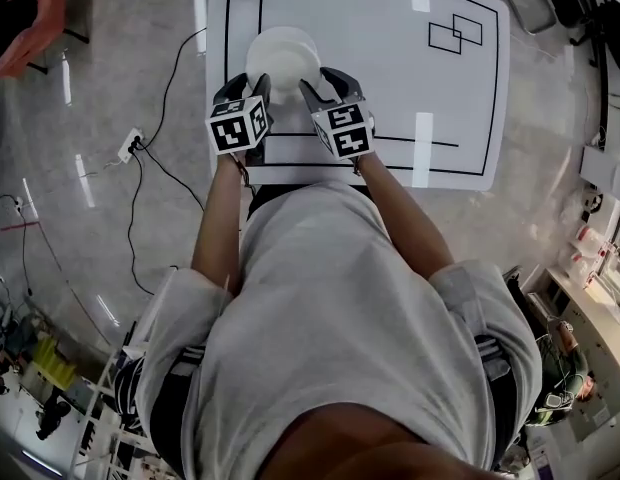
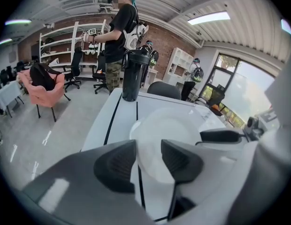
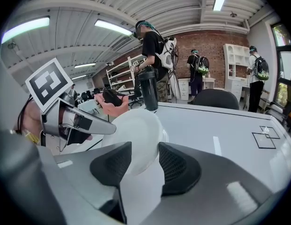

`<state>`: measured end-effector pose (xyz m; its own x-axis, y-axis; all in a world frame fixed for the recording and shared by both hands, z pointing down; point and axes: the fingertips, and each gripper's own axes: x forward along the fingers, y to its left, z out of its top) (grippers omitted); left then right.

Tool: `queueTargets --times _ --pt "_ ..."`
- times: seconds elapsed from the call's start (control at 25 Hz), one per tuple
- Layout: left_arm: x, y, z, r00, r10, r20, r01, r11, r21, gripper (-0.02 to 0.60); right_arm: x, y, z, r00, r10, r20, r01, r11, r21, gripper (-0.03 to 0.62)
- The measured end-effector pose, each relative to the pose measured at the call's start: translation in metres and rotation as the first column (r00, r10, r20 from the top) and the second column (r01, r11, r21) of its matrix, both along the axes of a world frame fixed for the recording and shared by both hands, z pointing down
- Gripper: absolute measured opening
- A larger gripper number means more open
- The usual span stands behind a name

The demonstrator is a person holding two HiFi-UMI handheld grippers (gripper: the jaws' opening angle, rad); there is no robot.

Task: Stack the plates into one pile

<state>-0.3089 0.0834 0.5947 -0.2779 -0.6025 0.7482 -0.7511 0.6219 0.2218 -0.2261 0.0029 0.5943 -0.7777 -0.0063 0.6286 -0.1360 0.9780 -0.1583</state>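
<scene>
Currently, white round plates (image 1: 282, 58) sit stacked on the near-left part of the white counter (image 1: 390, 78). Left gripper (image 1: 246, 88) and right gripper (image 1: 328, 86) flank the pile's near rim, both with jaws apart and gripping nothing. A tall black tumbler (image 2: 134, 76) stands at the far edge.

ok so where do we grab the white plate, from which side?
Probably its near rim, coming low from the near edge of the table: the white plate seems to lie flat, too wide for the jaws, so only the thin rim fits.

Both forearms reach forward, close together. The left hand-held gripper (image 1: 247, 86) and right hand-held gripper (image 1: 326, 83) slant downward, jaws apart.
</scene>
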Motion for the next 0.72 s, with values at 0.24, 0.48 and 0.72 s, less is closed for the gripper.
queueTargets --times 0.24,0.48,0.72 --pt "-0.005 -0.004 0.009 1.0 0.029 -0.004 -0.029 1.0 -0.01 0.169 -0.005 -0.003 0.007 0.999 0.036 -0.009 -0.036 0.999 0.006 0.19" --pt "-0.013 -0.01 0.021 0.999 0.038 0.005 -0.038 0.999 -0.033 0.193 -0.016 -0.007 0.014 0.999 0.049 -0.018 -0.049 0.999 0.003 0.195" --pt "-0.02 -0.015 0.027 0.998 0.054 0.011 -0.054 0.998 -0.046 0.206 -0.025 -0.01 0.02 0.998 0.059 -0.028 -0.058 0.998 0.024 0.199"
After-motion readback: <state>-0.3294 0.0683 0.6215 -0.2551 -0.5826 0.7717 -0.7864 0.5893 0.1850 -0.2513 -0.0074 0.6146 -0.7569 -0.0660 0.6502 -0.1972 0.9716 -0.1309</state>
